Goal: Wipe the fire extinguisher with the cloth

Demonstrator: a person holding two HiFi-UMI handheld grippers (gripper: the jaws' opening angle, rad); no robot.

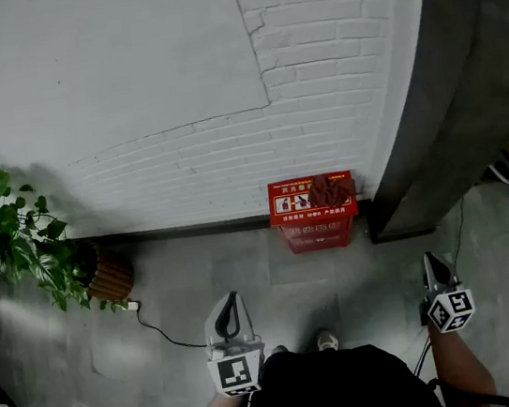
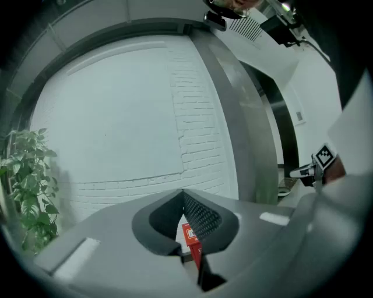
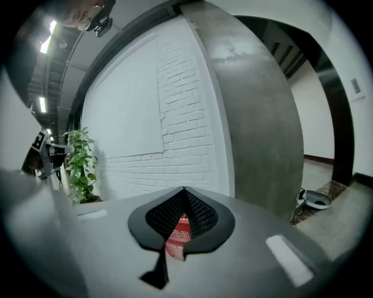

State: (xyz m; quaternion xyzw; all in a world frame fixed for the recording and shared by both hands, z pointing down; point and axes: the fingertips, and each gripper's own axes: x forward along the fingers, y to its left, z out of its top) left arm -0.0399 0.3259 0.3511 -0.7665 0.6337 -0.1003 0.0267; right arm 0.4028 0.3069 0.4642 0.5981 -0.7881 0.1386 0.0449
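Observation:
A red fire extinguisher box (image 1: 314, 213) stands on the floor against the white brick wall (image 1: 219, 89). A dark red cloth (image 1: 327, 190) lies bunched on its top. My left gripper (image 1: 233, 298) hangs shut and empty over the floor, well short of the box and a little left of it. My right gripper (image 1: 428, 261) is also shut and empty, off to the box's right. In the left gripper view the red box (image 2: 190, 236) peeps through below the closed jaw tips; the right gripper view shows the box (image 3: 178, 236) the same way.
A leafy potted plant (image 1: 8, 235) in a ribbed brown pot (image 1: 109, 274) stands at the left, with a black cable (image 1: 165, 332) trailing over the grey floor. A grey concrete pillar (image 1: 448, 102) rises right of the box. The person's shoe (image 1: 326, 340) shows below.

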